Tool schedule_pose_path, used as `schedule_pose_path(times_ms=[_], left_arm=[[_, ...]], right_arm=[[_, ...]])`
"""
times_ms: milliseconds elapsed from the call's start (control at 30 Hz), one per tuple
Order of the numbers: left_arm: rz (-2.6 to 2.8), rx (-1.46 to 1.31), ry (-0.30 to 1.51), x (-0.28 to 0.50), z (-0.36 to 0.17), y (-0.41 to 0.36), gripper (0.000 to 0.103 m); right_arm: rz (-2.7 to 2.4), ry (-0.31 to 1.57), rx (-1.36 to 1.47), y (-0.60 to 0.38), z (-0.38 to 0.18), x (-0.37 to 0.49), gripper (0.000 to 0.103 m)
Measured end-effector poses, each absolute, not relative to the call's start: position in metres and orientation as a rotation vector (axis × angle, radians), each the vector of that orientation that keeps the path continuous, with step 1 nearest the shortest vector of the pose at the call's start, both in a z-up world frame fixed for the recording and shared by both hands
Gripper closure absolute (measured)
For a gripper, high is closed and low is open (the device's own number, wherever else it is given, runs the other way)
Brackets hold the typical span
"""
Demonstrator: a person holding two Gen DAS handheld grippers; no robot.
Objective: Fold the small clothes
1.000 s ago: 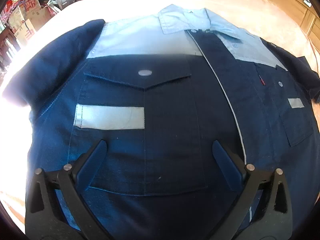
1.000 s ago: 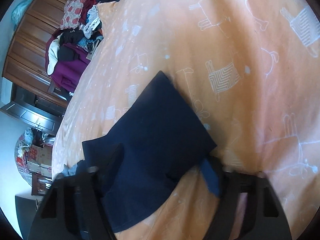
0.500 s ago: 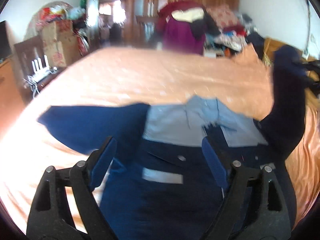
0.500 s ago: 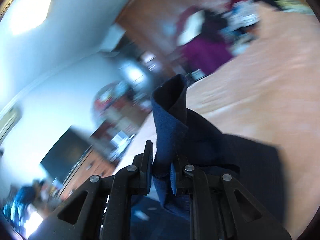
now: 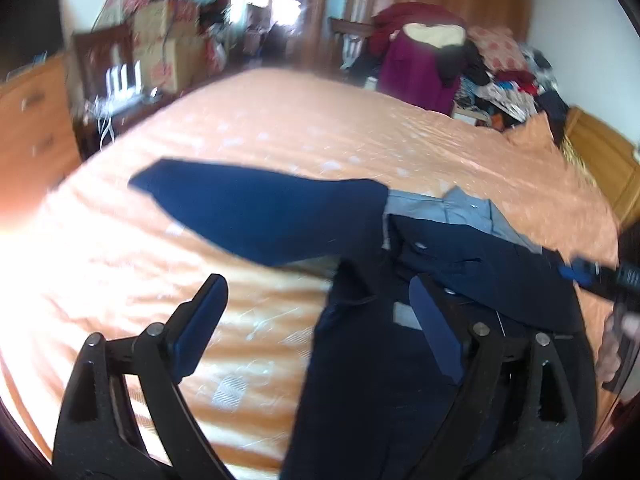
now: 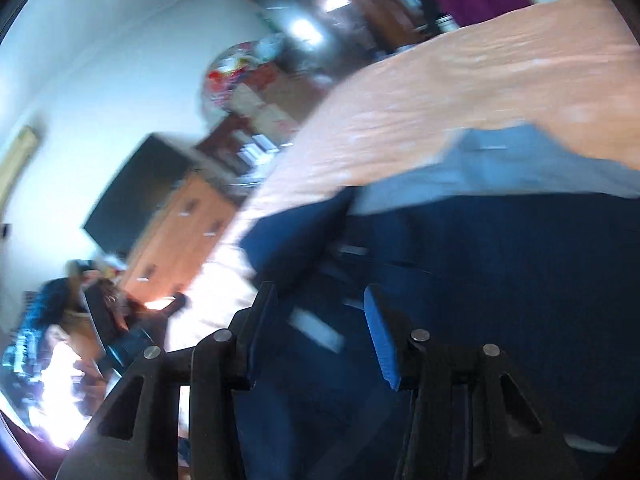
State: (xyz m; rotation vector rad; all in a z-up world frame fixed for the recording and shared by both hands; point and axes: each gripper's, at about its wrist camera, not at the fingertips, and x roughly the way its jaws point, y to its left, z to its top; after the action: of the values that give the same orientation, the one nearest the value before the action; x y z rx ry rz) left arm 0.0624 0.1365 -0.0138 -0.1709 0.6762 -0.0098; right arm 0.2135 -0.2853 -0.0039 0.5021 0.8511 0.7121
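A navy work jacket (image 5: 400, 380) with a light-blue yoke (image 5: 448, 208) lies front up on the orange bedsheet (image 5: 280, 128). Its left sleeve (image 5: 260, 208) stretches out flat to the left. The right sleeve (image 5: 500, 276) lies folded across the chest. My left gripper (image 5: 316, 316) hovers over the jacket's left edge, its jaws opening with nothing between them. At the right edge of the left wrist view the right gripper (image 5: 600, 276) reaches in, a hand (image 5: 616, 340) behind it. In the right wrist view the right gripper (image 6: 318, 304) hangs above the jacket (image 6: 500, 260), jaws opening, no cloth gripped.
A heap of clothes (image 5: 440, 60) sits beyond the bed's far side. Cardboard boxes (image 5: 160, 40) and a wooden dresser (image 5: 32, 120) stand at the left. A dark television (image 6: 132, 196) is on the dresser. Wooden furniture (image 5: 600, 160) borders the bed on the right.
The right gripper shut on the right sleeve, lifted it over the jacket's chest and let it go. The left gripper drew back and up from the chest, staying open.
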Motion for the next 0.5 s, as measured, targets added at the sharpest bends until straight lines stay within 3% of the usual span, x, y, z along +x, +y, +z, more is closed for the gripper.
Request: schedule_pose_path(times_ms=[200,333,500], left_arm=[[0.094,-0.333,0.657,0.065,-0.021,0.214,0.012],[0.096,-0.475,0.653,0.099,-0.021,0.271,0.011],[0.141,-0.552,0.732,0.169,-0.054,0.307,0.012]], right_arm=[[0.338,1.114,0.371,-0.384,-0.093,0.198,0.052],[0.357,1.045,0.393,-0.383,-0.075,0.18,0.045],[0.396,0.983,0.471,-0.364,-0.054,0.179,0.045]])
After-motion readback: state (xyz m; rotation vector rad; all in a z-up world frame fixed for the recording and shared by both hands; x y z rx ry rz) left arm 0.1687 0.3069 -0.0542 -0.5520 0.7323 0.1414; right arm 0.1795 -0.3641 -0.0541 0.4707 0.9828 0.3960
